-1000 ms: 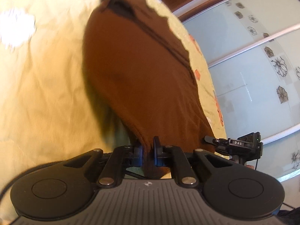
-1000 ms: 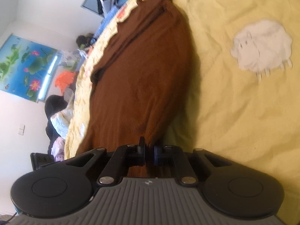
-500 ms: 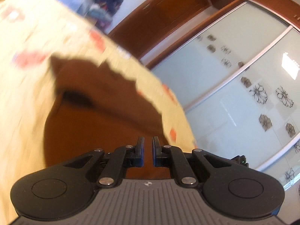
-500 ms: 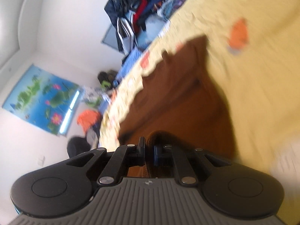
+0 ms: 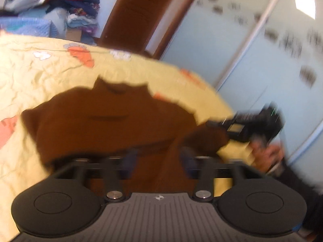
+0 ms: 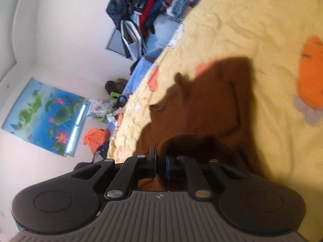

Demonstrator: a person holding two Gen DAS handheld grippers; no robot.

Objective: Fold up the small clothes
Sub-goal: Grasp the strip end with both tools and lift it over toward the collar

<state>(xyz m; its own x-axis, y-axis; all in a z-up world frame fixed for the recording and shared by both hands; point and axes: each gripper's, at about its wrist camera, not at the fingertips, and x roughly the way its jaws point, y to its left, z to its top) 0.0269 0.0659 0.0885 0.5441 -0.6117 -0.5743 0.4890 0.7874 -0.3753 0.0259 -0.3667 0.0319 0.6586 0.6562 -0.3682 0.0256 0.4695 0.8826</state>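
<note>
Fingers of the left gripper (image 5: 159, 161) were opening off the brown garment (image 5: 113, 121) on the bedspread (image 5: 30, 76) at 12 o'clock; we judged the right gripper (image 6: 160, 166), clamped on its hem, should release level.

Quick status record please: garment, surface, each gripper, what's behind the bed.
garment: brown garment, partly folded over itself
surface: yellow bedspread
left gripper: jaws opening, garment below them, not pinched
right gripper: shut on a bunched edge of the garment
background: clothes pile, wardrobe doors
</note>
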